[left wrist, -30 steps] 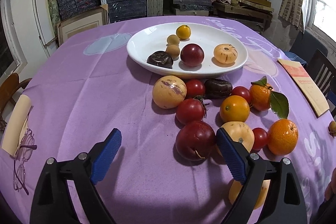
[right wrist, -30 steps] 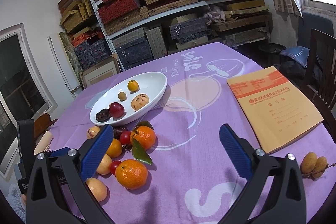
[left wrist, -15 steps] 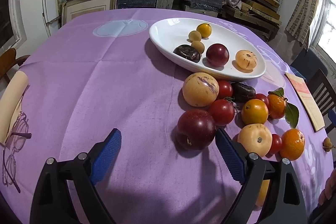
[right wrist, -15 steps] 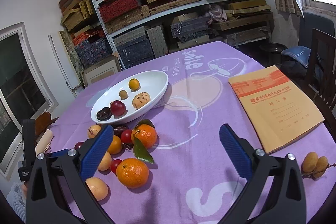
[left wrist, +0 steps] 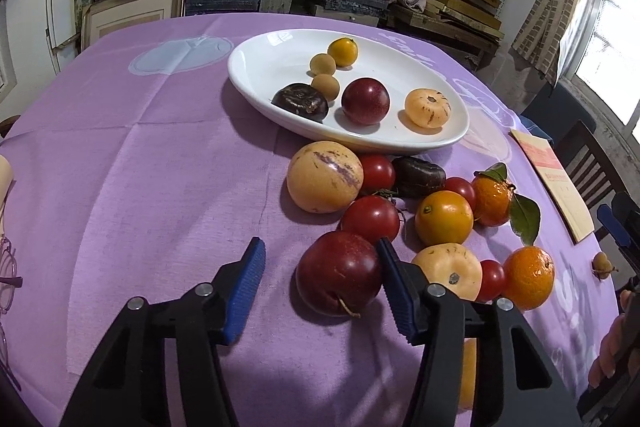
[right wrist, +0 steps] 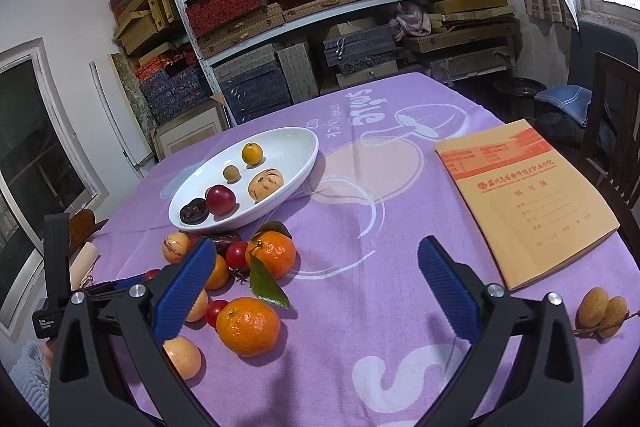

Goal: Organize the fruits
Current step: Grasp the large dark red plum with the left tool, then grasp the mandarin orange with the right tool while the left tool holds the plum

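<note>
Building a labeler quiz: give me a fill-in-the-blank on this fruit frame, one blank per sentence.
1. The left gripper brackets a dark red ____, jaws open around it.
2. The white oval plate holds ____ fruits.
3. The right gripper is open and holds ____.
4. The tablecloth is ____ in colour.

Missing words: plum; six; nothing; purple

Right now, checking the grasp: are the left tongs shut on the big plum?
Open: left tongs straddle the plum, left pad clear.
</note>
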Available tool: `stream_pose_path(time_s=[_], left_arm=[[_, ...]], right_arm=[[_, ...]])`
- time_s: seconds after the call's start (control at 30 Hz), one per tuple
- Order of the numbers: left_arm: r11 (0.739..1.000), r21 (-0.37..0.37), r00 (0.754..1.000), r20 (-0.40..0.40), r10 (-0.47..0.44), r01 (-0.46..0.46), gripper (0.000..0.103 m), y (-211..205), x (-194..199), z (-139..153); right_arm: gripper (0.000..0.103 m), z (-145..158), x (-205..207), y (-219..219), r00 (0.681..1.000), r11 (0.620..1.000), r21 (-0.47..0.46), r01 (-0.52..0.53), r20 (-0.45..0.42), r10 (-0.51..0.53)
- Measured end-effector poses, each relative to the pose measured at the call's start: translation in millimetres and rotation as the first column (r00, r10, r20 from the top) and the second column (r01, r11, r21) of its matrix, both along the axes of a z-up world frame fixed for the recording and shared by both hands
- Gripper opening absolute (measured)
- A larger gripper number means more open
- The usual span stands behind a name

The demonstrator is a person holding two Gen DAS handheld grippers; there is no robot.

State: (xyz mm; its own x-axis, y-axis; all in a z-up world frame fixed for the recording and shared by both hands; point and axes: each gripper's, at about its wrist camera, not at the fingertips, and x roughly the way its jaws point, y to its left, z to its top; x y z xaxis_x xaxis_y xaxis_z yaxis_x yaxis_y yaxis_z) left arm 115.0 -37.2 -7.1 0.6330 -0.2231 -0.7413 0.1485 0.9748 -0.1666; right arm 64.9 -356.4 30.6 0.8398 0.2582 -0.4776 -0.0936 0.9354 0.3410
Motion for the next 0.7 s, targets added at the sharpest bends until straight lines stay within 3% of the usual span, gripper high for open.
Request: stream_pose_path(time_s=[0.17,0.4,0.53,0.7], left_arm=[[1.0,0.02,1.0,0.011,-0.019,0.018,0.039,-4.0,-3.2,-0.9],[0.998,0.037,0.998,0.016,0.053,-0.053,0.039,16.2,-17.1,3.4],[0.986,0.095,0.99,0.054,0.13,-0.134,0.039,37.1,-41.4,7.6],[0.984,0.094,0.987,0.075,0.145,-0.152,0.039,46.7,-56.1,10.5]], right_arm=[[0.099,-0.4,-0.2,1.3,1.0,1.0,0.0,-0.002,-0.001,0.002],[0.099,-1.7,1.5,14.5,0.995,0.995,-0.041,-0.093,-0.028,0.092],[0.099,-6.6,-1.4,43.1,0.982,0.971,-0.155,-0.183,-0.071,0.174],[0.097,-15.6,-0.6,59.5,0.971,0.947,-0.226,-0.229,-0.119,0.206]])
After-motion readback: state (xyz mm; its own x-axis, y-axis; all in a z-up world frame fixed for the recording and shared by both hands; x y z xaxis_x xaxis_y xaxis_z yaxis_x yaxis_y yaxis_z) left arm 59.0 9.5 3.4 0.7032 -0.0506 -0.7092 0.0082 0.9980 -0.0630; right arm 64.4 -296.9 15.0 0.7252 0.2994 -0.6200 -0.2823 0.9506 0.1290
